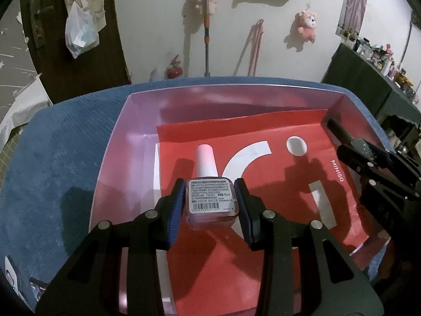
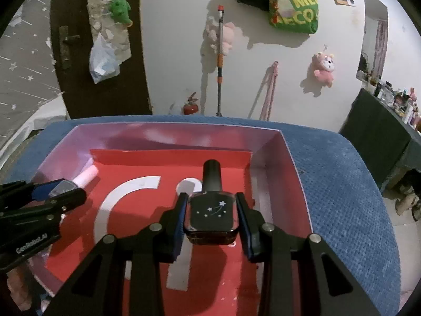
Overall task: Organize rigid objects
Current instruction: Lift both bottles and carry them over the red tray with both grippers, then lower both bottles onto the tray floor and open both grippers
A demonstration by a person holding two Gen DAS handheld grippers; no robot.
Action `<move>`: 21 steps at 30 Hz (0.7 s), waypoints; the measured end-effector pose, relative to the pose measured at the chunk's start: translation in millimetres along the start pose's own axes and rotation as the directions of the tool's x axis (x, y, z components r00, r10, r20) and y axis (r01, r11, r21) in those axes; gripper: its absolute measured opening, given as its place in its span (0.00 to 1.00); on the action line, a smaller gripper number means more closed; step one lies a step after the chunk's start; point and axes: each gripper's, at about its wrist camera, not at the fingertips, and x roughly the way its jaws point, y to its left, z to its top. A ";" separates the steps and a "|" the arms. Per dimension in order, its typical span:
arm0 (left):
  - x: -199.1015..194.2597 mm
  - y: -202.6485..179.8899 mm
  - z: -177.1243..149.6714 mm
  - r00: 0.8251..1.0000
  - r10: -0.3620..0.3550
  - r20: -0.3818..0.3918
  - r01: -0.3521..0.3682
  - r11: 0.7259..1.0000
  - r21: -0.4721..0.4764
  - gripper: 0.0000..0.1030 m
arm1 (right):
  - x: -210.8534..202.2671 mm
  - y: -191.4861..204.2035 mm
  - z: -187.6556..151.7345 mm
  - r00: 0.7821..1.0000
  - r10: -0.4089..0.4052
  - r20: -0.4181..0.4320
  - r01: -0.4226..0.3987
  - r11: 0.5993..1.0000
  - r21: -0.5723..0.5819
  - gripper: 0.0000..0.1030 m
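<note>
My left gripper (image 1: 210, 197) is shut on a pink nail polish bottle (image 1: 210, 202) with a white cap and a barcode label, held above a red paper sheet (image 1: 289, 184) inside a shallow pink box (image 1: 126, 158). My right gripper (image 2: 211, 210) is shut on a black nail polish bottle (image 2: 211, 213) with white stars and a black cap, over the right part of the same red sheet (image 2: 147, 210). In the right wrist view the left gripper (image 2: 65, 187) enters from the left with the pink bottle (image 2: 84, 177). The right gripper (image 1: 342, 137) shows at the right edge of the left wrist view.
The pink box (image 2: 294, 173) rests on a blue cushioned seat (image 2: 342, 197). Behind it a white wall carries plush toys, a mop pole (image 2: 220, 60) and a red extinguisher (image 2: 190, 108). A dark door (image 2: 65, 47) stands left, a cluttered dark table (image 2: 381, 121) right.
</note>
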 end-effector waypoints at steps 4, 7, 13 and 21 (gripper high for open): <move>10.6 2.2 1.8 1.000 0.001 -0.026 -0.001 1.000 0.002 0.34 | 11.4 -2.4 -0.4 0.999 -0.012 -0.037 0.013 1.000 0.007 0.36; 18.9 5.6 1.0 0.999 0.001 -0.044 -0.001 1.000 -0.001 0.34 | 16.4 -1.5 -1.9 0.998 -0.015 -0.065 0.016 1.000 0.008 0.36; 25.9 10.5 0.6 0.999 0.002 -0.052 -0.001 1.000 0.017 0.34 | 18.2 0.4 -7.0 0.996 -0.035 -0.087 0.035 0.999 0.000 0.36; 32.9 14.9 -3.4 0.998 -0.018 -0.067 0.023 0.998 0.065 0.34 | 18.4 3.6 -11.3 0.994 -0.047 -0.095 0.046 0.999 -0.014 0.36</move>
